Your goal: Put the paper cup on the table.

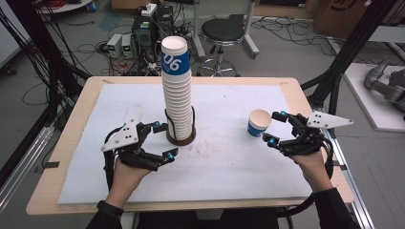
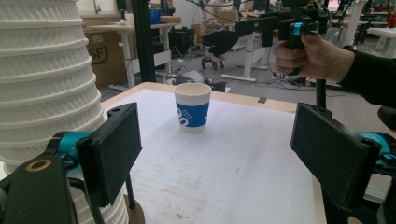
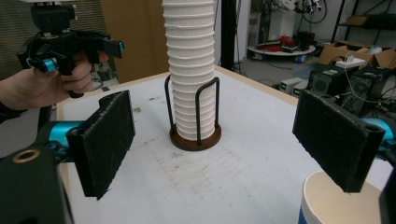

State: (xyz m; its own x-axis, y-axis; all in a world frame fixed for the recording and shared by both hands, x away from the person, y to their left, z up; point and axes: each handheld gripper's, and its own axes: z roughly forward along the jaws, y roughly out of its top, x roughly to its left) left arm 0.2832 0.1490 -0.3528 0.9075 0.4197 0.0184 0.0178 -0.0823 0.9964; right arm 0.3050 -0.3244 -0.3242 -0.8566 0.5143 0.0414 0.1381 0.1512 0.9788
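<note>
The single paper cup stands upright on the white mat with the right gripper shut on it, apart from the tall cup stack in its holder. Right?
Not quite. The right gripper is open beside the single paper cup, not shut on it, as the high view shows. The rest holds: the cup stands upright on the white mat, apart from the cup stack.

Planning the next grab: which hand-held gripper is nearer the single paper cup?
Right. The right hand-held gripper sits open right beside the single cup; the left hand-held gripper is across the table by the cup stack.

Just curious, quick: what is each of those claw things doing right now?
Left gripper: open, holding nothing, beside the cup stack.
Right gripper: open, holding nothing, next to the single cup.
</note>
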